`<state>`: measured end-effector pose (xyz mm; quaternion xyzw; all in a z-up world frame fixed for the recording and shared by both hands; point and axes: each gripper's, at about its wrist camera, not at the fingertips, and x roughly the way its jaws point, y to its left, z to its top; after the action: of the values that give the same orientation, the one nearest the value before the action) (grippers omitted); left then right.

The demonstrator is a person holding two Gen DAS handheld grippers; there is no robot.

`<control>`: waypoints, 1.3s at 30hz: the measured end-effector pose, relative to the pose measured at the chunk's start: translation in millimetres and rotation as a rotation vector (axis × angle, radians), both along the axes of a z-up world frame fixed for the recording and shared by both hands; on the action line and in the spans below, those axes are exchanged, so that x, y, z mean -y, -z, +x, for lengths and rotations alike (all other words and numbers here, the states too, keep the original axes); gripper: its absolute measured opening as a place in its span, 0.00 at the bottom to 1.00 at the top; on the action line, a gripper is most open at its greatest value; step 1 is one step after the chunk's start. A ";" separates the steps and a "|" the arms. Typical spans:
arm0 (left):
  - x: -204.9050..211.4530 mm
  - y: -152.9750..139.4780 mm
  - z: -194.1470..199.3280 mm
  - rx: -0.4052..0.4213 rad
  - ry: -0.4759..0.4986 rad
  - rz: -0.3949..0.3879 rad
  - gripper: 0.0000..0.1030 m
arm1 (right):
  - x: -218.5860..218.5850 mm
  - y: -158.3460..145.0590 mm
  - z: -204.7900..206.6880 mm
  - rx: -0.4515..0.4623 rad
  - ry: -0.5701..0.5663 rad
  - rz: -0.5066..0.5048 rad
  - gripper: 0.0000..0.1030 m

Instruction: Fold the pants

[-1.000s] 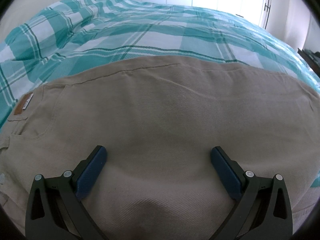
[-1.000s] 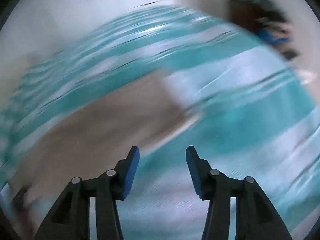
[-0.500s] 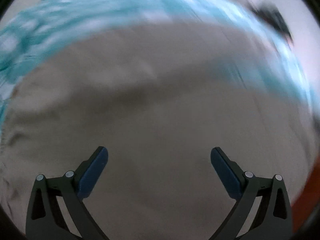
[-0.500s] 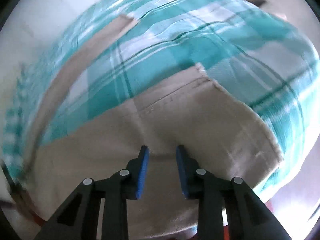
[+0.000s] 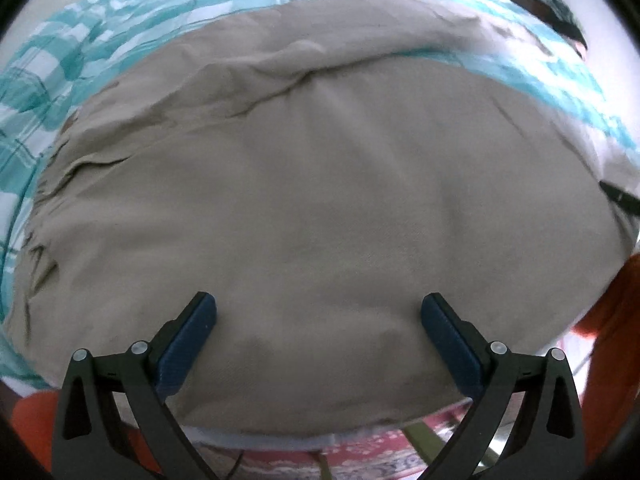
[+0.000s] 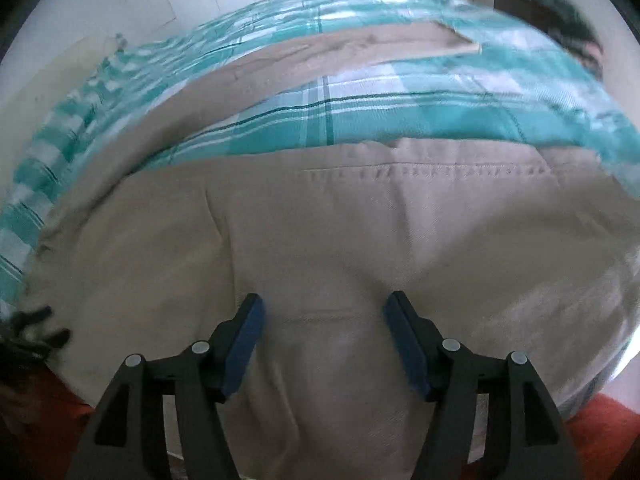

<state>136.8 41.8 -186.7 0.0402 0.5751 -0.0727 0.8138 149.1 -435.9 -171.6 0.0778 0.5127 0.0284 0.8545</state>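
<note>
Beige pants (image 5: pixel 320 208) spread on checked bedspread (image 6: pixel 360 116). Left gripper (image 5: pixel 316 322) wide apart, empty; right gripper (image 6: pixel 322 326) opening over hem (nothing pinched). Risk: grabbing bedspread too, spoiling fold.

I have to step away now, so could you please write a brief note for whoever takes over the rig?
Left tool: open wide above the tan pants, nothing gripped.
Right tool: jaws opening over the hem of the near leg, pads not pressing cloth.
Pants lie spread on the teal plaid bedspread, legs apart, far leg separate.
Done: pants laid out. Left: every fold.
</note>
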 end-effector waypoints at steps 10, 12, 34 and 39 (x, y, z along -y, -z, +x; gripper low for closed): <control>-90.1 -57.0 160.4 0.223 -0.175 -0.017 0.99 | -7.4 0.6 -9.2 -0.024 -0.004 -0.045 0.65; -111.2 -44.4 198.5 0.158 -0.138 -0.067 0.99 | -6.2 1.6 -6.8 -0.023 0.007 -0.039 0.65; -132.7 19.2 324.0 -0.122 0.495 -0.040 0.22 | -7.9 11.7 1.6 0.024 0.013 -0.075 0.71; -112.6 8.7 306.4 -0.024 0.500 0.142 0.09 | -8.8 12.6 3.7 0.028 0.017 -0.081 0.72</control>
<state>443.2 154.4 -195.3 0.2372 0.5605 -0.2313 0.7590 152.7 -427.1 -184.2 0.0470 0.5006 0.0014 0.8644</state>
